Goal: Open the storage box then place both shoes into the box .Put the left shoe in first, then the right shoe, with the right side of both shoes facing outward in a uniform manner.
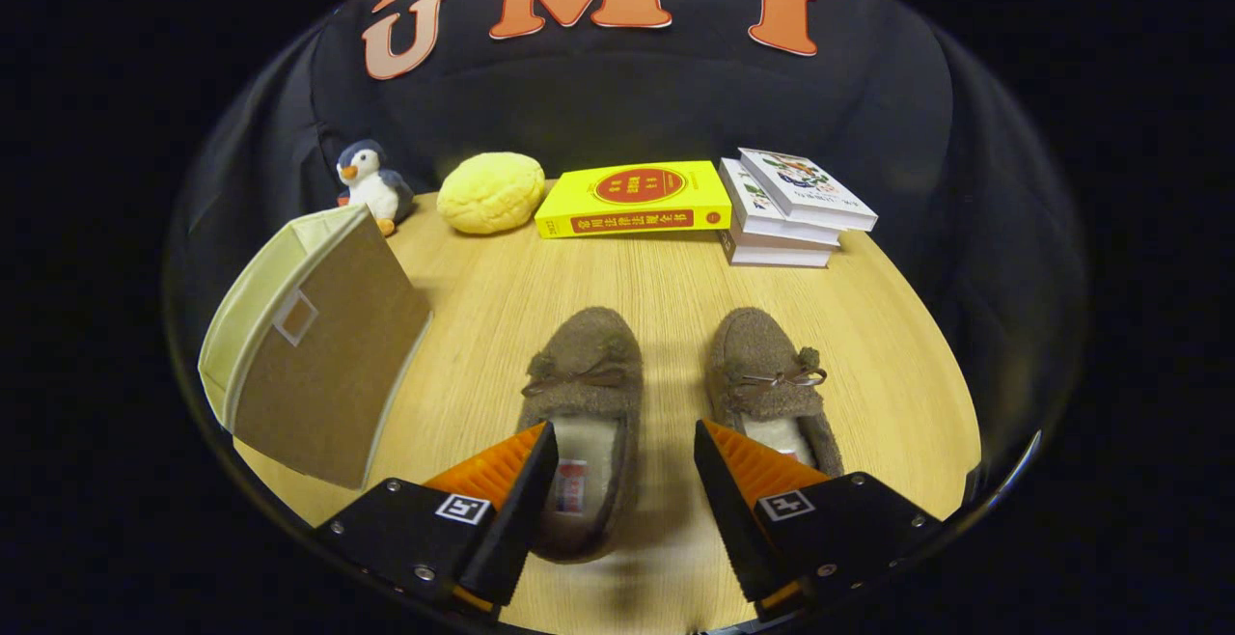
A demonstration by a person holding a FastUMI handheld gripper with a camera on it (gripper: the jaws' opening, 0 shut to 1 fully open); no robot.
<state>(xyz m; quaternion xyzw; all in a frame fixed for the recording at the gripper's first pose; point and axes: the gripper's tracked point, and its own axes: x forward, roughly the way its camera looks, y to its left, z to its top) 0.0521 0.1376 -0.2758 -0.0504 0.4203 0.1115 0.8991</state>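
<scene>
Two brown fuzzy moccasin slippers, left (pixel 582 403) and right (pixel 769 379), side by side mid-frame on pale wooden tabletop (pixel 656 278). Claw (pixel 625 495) wide, empty, hovering above. Beige fabric storage box (pixel 314 345) closed, left of frame.

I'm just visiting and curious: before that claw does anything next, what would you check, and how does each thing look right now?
1. Gripper open, holding nothing: ok.
2. Storage box opened: not ok, its flap looks closed.
3. Left shoe on the table, upright, unobstructed: ok.
4. Right shoe waiting beside it, apart: ok.
5. Fingers lined up on the box: not ok, they straddle the shoes.
6. How the flap opens: cannot tell.
</scene>
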